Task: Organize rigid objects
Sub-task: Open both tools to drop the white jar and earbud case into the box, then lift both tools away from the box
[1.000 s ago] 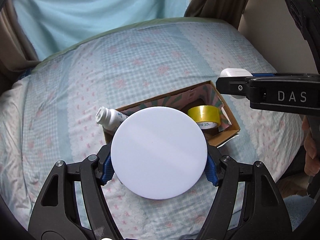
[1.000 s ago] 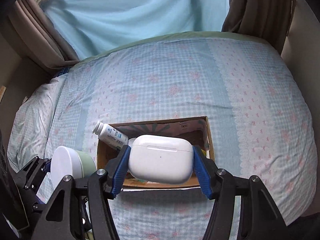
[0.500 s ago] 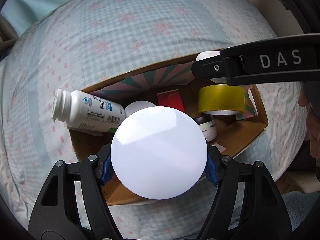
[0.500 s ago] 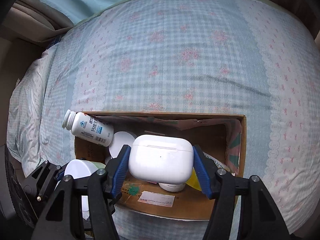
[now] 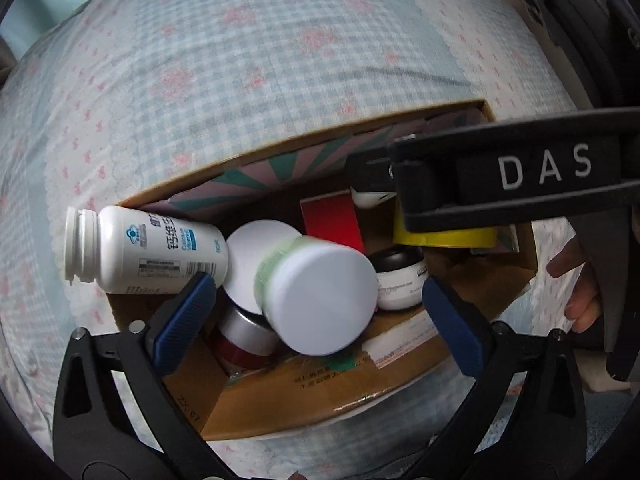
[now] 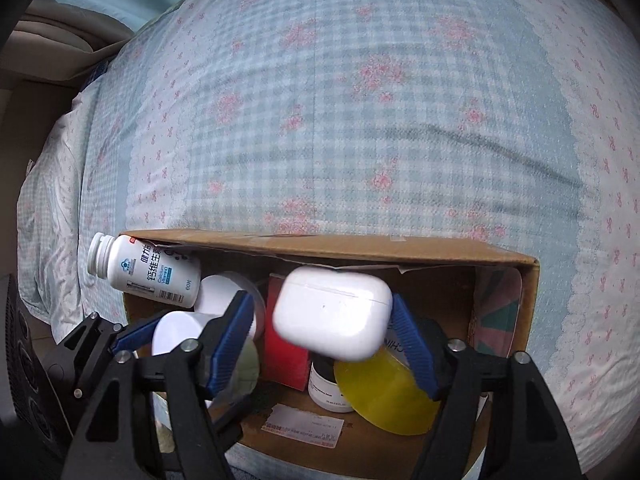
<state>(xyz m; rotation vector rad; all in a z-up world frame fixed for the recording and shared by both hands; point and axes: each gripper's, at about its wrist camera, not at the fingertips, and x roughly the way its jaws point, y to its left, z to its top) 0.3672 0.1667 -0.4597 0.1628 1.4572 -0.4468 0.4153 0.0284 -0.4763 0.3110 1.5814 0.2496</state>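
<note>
A cardboard box [image 5: 320, 404] [image 6: 400, 252] lies on the bed. My left gripper [image 5: 316, 312] is open over it. A white-lidded green jar [image 5: 320, 296] is loose between the jaws, blurred, dropping into the box. My right gripper [image 6: 324, 340] is open too. A white earbud case [image 6: 332, 316] is loose between its jaws, tilted and blurred, above the box's contents. The jar also shows in the right wrist view [image 6: 180, 332].
In the box: a white vitamin bottle [image 5: 144, 252] leaning over the left rim, a yellow tape roll [image 6: 384, 396], a red box [image 5: 332, 220], a small white jar [image 5: 400, 280], a silver-lidded tin [image 5: 244, 332]. Blue checked bedsheet [image 6: 340, 120] lies all around.
Both grippers have lowered over the box and opened. The green jar and the earbud case have come free of the jaws and are falling.
</note>
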